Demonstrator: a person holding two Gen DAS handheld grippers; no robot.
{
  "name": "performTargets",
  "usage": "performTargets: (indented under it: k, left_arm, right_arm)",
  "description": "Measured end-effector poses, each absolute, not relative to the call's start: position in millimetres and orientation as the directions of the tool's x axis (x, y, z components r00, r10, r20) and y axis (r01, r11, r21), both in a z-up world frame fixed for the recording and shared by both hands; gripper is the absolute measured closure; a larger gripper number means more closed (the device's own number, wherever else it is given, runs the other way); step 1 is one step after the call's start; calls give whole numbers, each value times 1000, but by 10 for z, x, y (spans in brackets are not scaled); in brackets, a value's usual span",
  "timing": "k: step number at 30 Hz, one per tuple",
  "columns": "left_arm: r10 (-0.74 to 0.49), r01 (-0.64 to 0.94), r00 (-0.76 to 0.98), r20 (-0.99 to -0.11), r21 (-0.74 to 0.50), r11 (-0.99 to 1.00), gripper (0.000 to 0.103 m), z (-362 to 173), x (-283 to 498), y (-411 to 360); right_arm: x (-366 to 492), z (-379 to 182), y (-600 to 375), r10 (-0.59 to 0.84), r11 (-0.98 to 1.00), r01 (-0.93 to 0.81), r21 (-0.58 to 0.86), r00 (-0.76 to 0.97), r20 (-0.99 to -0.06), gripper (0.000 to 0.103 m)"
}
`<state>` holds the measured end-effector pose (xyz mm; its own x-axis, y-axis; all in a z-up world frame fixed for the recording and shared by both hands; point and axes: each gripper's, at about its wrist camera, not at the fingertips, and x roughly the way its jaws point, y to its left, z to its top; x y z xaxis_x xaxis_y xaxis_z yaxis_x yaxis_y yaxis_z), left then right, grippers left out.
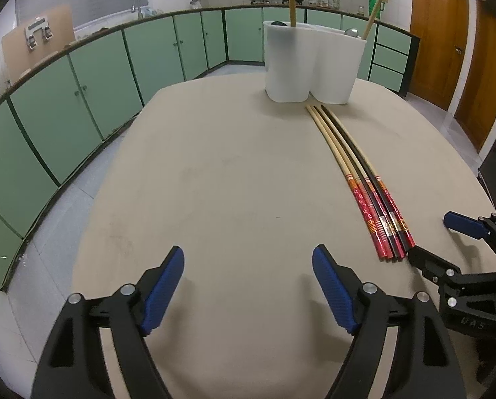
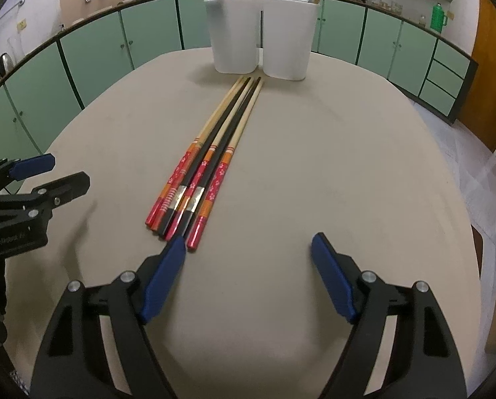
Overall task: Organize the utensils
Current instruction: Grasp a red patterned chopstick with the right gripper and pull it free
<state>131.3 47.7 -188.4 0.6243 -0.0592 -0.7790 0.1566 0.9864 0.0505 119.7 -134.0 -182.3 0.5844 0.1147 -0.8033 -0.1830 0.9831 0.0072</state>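
Observation:
Several long chopsticks [image 2: 211,153] with red and black patterned handles lie side by side on the beige table [image 2: 314,166], tips toward a white two-compartment utensil holder [image 2: 261,36]. The holder [image 1: 311,63] holds wooden sticks and spoon ends. My right gripper [image 2: 248,249] is open and empty, its left pad close to the chopstick handle ends. My left gripper [image 1: 248,259] is open and empty over bare table, left of the chopsticks [image 1: 367,179]. Each gripper shows at the edge of the other's view.
Green cabinets [image 1: 81,99] with a countertop curve round behind the table. Pots and a green flask [image 1: 376,5] stand on the counter. Brown wooden doors [image 1: 447,33] are at the right. The table edge falls to tiled floor at left.

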Motion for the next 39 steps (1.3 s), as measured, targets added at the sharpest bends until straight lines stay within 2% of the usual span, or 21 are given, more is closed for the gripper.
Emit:
performTargets:
  k: [6, 10, 13, 15, 16, 18, 21, 30, 39]
  left_arm:
    - [-54, 156, 619, -783, 55, 986, 24, -1901, 1317, 481]
    - [-57, 157, 616, -786, 52, 986, 24, -1913, 1314, 469]
    - [-61, 163, 612, -788, 50, 985, 23, -1914, 1311, 448]
    - [-68, 165, 611, -789, 43, 985, 23, -1910, 1312, 432]
    - [-73, 168, 611, -788, 40, 985, 23, -1905, 1313, 421]
    - [-78, 174, 611, -788, 37, 984, 23, -1906, 1312, 389]
    - [-94, 185, 603, -792, 24, 982, 23, -1917, 1312, 321]
    - [-161, 248, 580, -798, -16, 969, 23, -1948, 1295, 13]
    - [-168, 251, 565, -808, -25, 968, 22, -2047, 1383, -135]
  right_arm:
    - [1202, -1816, -1552, 71, 993, -117, 1, 593, -802, 32]
    - [1192, -1821, -1543, 137, 987, -149, 60, 586, -799, 39]
    - [1196, -1825, -1459, 140, 985, -166, 50, 588, -797, 49]
    - [1197, -1820, -1421, 151, 982, -179, 54, 590, -793, 63]
    - [1208, -1821, -1412, 157, 981, -183, 59, 589, -792, 66]
    - [1207, -1816, -1405, 167, 980, -185, 69, 589, -791, 82]
    - [1200, -1818, -1411, 176, 980, -184, 81, 589, -789, 96]
    - [1138, -1809, -1597, 138, 988, -144, 64, 598, -790, 98]
    - [1130, -1820, -1679, 140, 988, -133, 75, 599, -788, 98]
